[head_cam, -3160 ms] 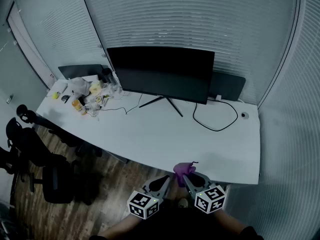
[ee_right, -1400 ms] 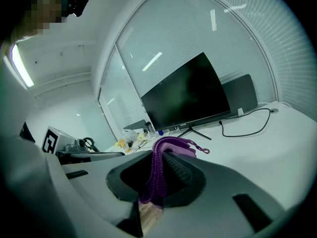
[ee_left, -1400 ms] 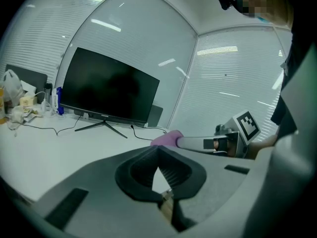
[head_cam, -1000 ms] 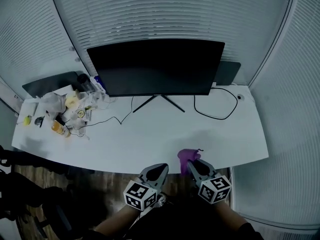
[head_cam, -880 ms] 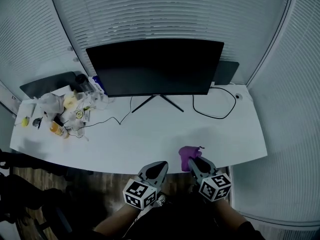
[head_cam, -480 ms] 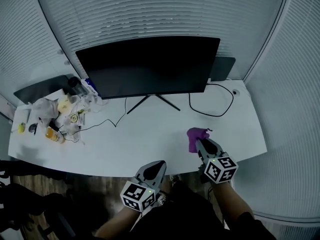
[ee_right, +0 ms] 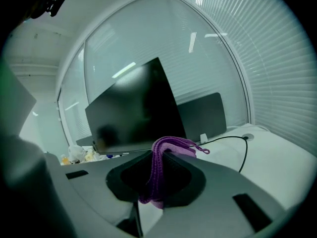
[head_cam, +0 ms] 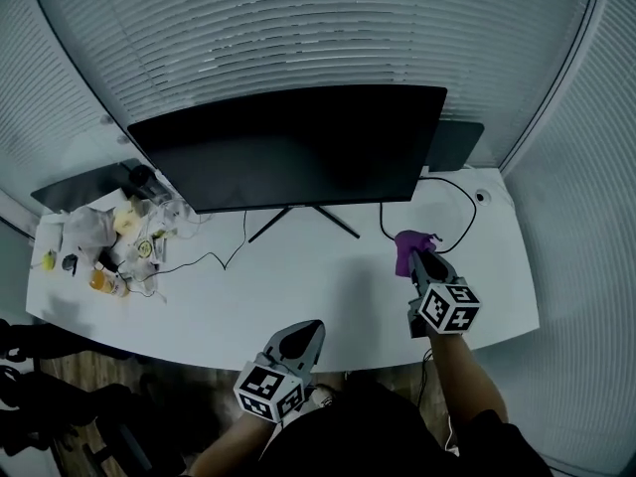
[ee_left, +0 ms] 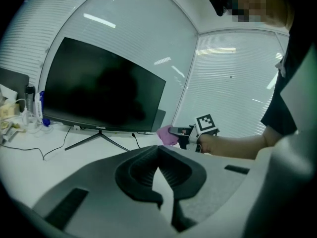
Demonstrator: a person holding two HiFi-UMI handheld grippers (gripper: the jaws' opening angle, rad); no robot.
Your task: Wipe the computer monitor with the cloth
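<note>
A wide black monitor (head_cam: 288, 147) stands on a V-shaped foot at the back of the white desk (head_cam: 298, 276); its screen is dark. My right gripper (head_cam: 414, 258) is shut on a folded purple cloth (head_cam: 408, 247), over the desk just below the monitor's lower right corner and apart from the screen. In the right gripper view the cloth (ee_right: 166, 157) hangs pinched between the jaws, with the monitor (ee_right: 133, 110) ahead. My left gripper (head_cam: 308, 330) stays at the desk's front edge, shut on nothing. The left gripper view shows its jaws (ee_left: 158, 152) meeting, the monitor (ee_left: 99, 93) and the cloth (ee_left: 167, 134) beyond.
A heap of bottles, wrappers and bags (head_cam: 109, 241) crowds the desk's left end, with a thin wire trailing from it. A black cable (head_cam: 452, 207) loops at the right, near a dark panel (head_cam: 455, 145) behind the monitor. Blinds (head_cam: 318, 28) close off the back.
My right gripper has carried the purple cloth from the desk's front edge forward and up toward the monitor's lower right corner. The left gripper has stayed near the front edge.
</note>
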